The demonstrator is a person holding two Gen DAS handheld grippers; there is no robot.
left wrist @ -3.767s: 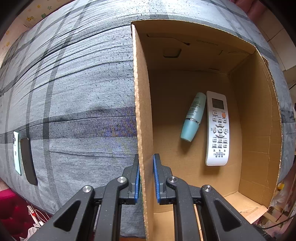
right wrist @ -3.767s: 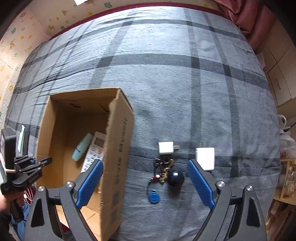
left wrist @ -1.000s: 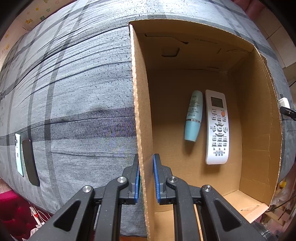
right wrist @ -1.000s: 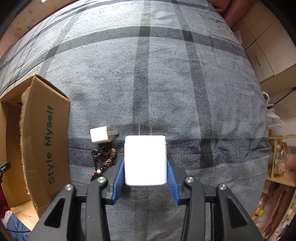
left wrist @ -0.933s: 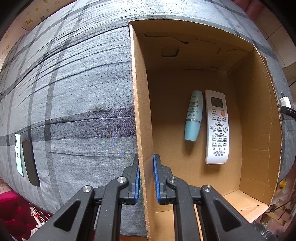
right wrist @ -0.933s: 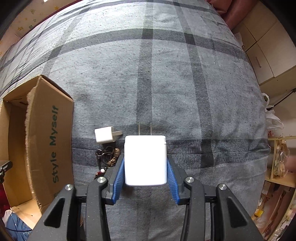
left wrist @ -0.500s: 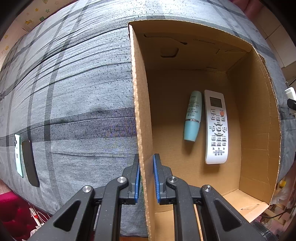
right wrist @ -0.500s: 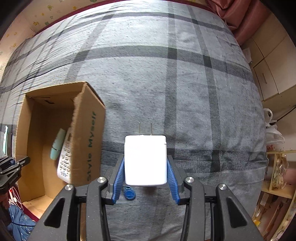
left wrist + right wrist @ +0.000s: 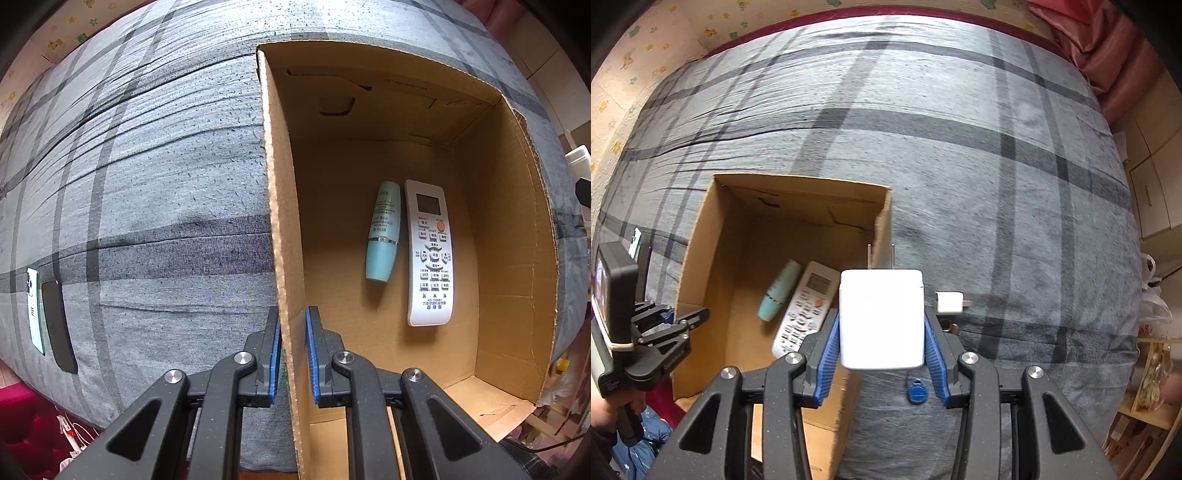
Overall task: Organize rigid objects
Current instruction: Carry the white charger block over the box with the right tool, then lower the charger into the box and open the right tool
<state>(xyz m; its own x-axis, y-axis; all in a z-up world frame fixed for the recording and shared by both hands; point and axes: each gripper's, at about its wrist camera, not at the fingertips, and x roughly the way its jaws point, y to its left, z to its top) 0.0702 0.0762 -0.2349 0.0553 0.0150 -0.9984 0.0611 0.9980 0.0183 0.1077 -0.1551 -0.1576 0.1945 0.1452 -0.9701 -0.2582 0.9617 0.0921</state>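
I held the white plug adapter [image 9: 881, 319], a smooth rounded block with two metal prongs, between my right gripper [image 9: 881, 360] pads, jaws partly closed on its sides, above the right wall of the cardboard box [image 9: 701, 236]. Inside the box lay a teal bottle [image 9: 383, 232] beside a white remote [image 9: 430, 254]. The box sat on a grey plaid bedspread [image 9: 960, 147]. My left gripper [image 9: 291, 356] was clamped shut on the box's left wall.
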